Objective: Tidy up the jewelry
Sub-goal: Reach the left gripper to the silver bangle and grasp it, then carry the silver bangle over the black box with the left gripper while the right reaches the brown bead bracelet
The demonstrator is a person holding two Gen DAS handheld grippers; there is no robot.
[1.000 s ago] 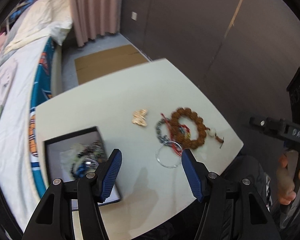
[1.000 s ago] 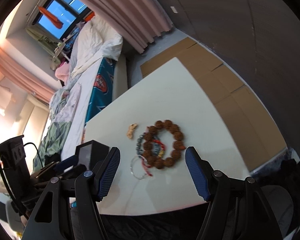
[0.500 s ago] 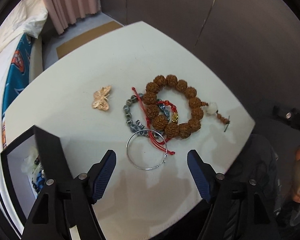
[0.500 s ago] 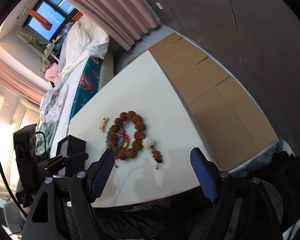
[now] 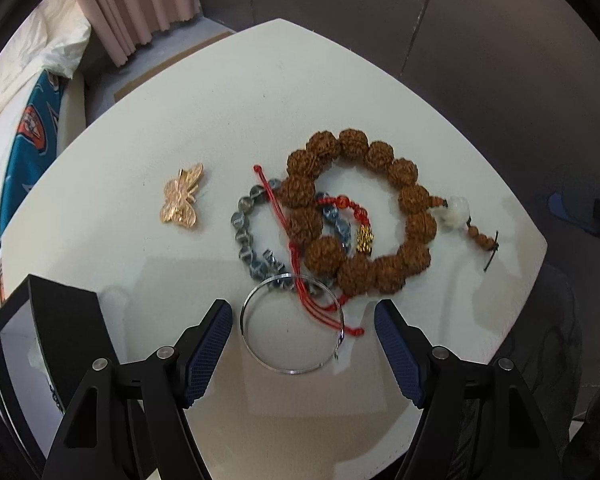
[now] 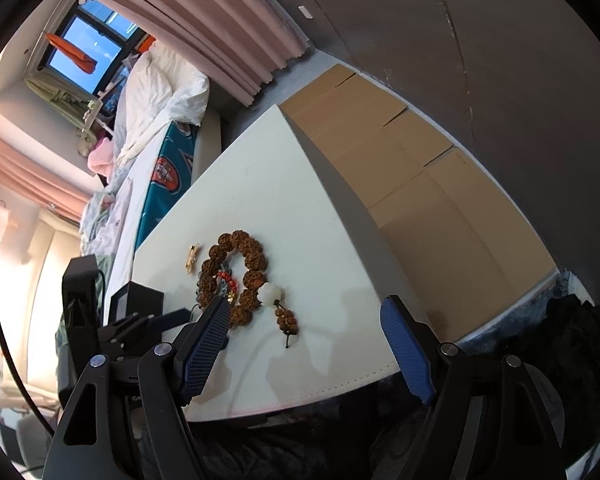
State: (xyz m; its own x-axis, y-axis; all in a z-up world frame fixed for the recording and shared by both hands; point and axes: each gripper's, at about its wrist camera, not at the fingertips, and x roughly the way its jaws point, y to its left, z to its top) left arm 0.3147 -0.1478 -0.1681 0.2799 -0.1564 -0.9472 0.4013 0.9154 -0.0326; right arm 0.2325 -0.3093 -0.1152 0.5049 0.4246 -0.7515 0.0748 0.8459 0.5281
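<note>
Since half a second ago we have brought the left gripper (image 5: 303, 334) lower, its spread fingers now either side of the silver bangle (image 5: 292, 324)
In the left wrist view we see the bangle on the white table (image 5: 228, 92), overlapped by a red cord bracelet (image 5: 300, 272), beside the grey bead bracelet (image 5: 248, 240), brown bead bracelet (image 5: 360, 208) and gold butterfly brooch (image 5: 182, 200), black jewelry box (image 5: 66, 332) at left; in the right wrist view our right gripper (image 6: 304, 344) hangs spread and empty above the table edge near the brown bead bracelet (image 6: 236, 276)

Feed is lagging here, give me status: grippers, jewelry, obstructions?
Left hand-held gripper open, straddling silver bangle. Right hand-held gripper open, empty. Red cord crosses bangle, tangled with bracelets.
</note>
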